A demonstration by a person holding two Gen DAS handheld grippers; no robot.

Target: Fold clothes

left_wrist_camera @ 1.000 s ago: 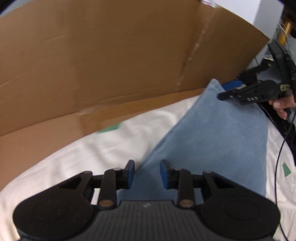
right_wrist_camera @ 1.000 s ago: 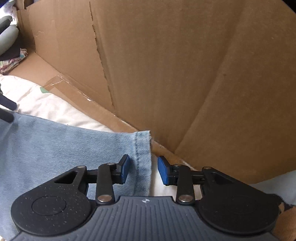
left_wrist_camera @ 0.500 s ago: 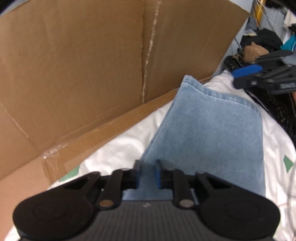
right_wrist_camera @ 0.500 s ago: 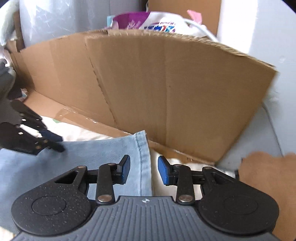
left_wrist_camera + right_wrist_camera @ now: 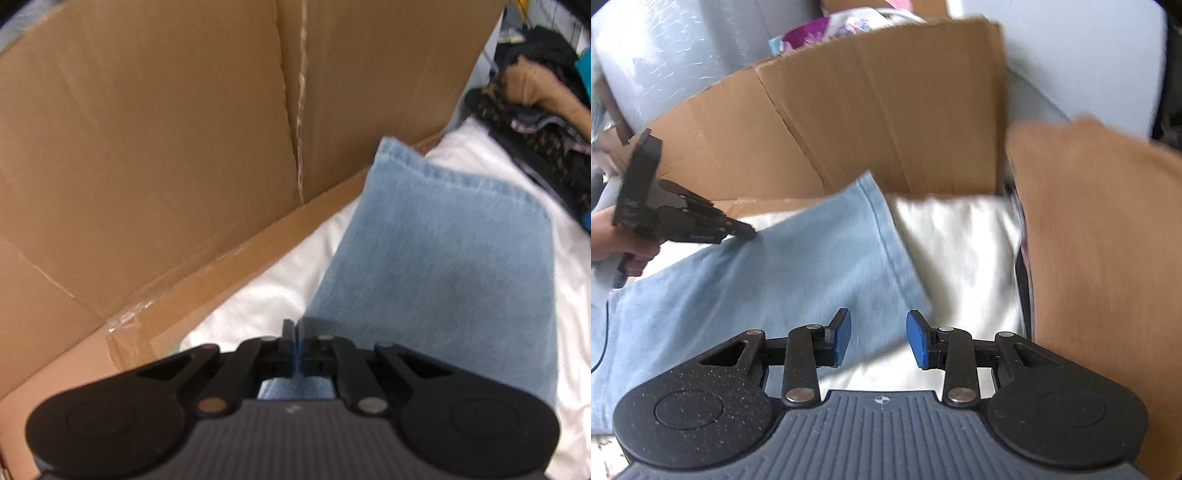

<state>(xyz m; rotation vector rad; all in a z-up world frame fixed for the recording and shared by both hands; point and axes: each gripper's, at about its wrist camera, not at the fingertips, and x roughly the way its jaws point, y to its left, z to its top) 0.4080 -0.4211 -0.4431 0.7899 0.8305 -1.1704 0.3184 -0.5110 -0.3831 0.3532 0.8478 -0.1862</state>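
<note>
Left fingers: left gripper (image 5: 295, 345) has just been closing; its pads now meet, pinching the near left edge of the jeans (image 5: 436, 266), denim showing under and beside the tips.
Left seen from right: left gripper (image 5: 748, 232) tips touch the far-left edge of the jeans (image 5: 768, 280); a hand (image 5: 618, 243) holds its grip.
Right fingers: right gripper (image 5: 878, 339) stands apart, blue pads clear of each other, nothing between them; it hangs above the jeans' hem corner and the white sheet (image 5: 960, 251).
Jeans: light blue, laid flat on the sheet, hem end toward the cardboard (image 5: 166, 147).
Cardboard: upright behind the sheet, a crease running down it.
Right side: tan cloth (image 5: 1108, 258) just beside the sheet.
Far corner: dark clothes pile (image 5: 546, 122) beyond the jeans, blurred.
</note>
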